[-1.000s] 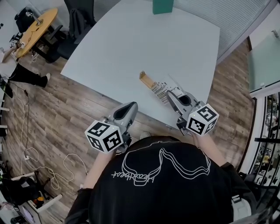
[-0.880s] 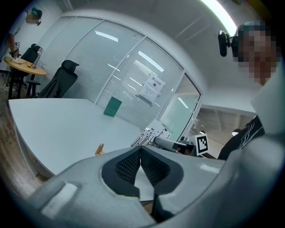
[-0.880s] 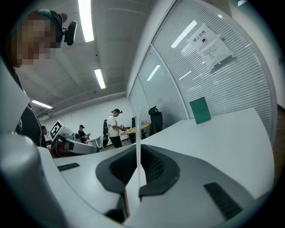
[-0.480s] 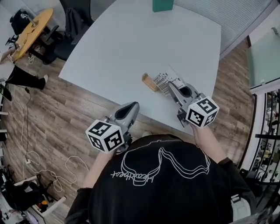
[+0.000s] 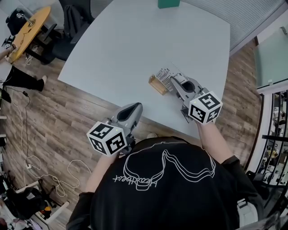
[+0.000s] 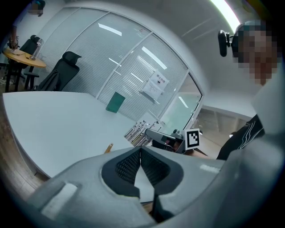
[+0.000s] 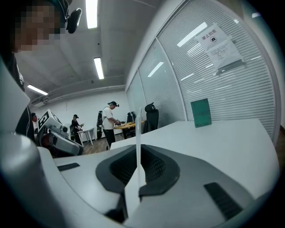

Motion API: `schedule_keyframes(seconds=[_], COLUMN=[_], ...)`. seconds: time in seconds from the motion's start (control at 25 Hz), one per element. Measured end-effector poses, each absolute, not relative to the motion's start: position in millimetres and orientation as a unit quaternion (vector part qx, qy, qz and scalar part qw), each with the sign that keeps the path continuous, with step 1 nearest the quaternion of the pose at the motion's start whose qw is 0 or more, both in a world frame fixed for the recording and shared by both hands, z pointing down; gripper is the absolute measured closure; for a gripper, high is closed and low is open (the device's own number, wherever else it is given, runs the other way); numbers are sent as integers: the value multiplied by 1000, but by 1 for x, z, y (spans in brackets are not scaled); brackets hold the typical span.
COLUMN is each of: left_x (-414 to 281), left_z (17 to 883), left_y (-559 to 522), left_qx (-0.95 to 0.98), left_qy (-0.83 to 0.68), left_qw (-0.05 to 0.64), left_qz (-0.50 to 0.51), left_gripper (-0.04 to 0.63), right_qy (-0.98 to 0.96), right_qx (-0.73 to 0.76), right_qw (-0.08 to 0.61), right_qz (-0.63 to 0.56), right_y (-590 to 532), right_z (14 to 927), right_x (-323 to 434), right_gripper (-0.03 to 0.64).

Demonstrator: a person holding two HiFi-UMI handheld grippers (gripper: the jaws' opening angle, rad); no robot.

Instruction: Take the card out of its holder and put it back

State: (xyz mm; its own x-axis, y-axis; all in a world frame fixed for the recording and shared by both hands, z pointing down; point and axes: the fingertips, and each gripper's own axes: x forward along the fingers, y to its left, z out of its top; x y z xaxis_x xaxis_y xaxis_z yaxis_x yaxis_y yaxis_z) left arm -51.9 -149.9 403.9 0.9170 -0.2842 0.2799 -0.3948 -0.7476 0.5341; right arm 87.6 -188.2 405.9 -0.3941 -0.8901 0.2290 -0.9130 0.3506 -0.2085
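Note:
A white card (image 5: 164, 74) printed with barcodes is pinched in my right gripper (image 5: 173, 83), which is shut on it. In the right gripper view the card (image 7: 138, 133) stands edge-on between the pads. The small wooden holder (image 5: 158, 84) lies on the pale table (image 5: 135, 45) just left of the card; whether they touch I cannot tell. My left gripper (image 5: 131, 110) hangs off the table's near edge, shut and empty. From the left gripper view (image 6: 140, 153) I see the card (image 6: 140, 132), the right gripper (image 6: 168, 138) and the holder's tip (image 6: 108, 147).
A green upright object (image 5: 168, 3) stands at the table's far edge. Office chairs (image 5: 74, 20) and a round wooden table (image 5: 29, 31) lie beyond the left side. People (image 7: 109, 122) stand in the background. Glass walls with blinds (image 5: 256, 18) run along the right.
My right gripper has carried the card away from me, from beside the holder's near end to its far right side. The left gripper has stayed in place.

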Motion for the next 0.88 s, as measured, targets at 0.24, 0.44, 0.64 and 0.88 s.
schedule_keyframes(seconds=[0.24,0.44,0.64,0.88], left_x=[-59,-64,-72,-73], left_z=[407,408,412,413], left_y=[-160,-169,-176,-181], left_qx=[927,925,921,920], left_qy=[-185,-194,-205,-206], left_qw=[314,317,322,324], left_qz=[88,83,79,78], left_gripper=[581,581,581,581], right_qy=[-821,-821,-821,-819], right_qx=[543,539,537,537], right_qw=[59,86,104,115], right_qz=[164,166,164,164], right_y=[-207,-218,-220,-226], right_z=[429,451,463,468], right_x=[85,86,83,84], right_gripper=[595,595,595,595])
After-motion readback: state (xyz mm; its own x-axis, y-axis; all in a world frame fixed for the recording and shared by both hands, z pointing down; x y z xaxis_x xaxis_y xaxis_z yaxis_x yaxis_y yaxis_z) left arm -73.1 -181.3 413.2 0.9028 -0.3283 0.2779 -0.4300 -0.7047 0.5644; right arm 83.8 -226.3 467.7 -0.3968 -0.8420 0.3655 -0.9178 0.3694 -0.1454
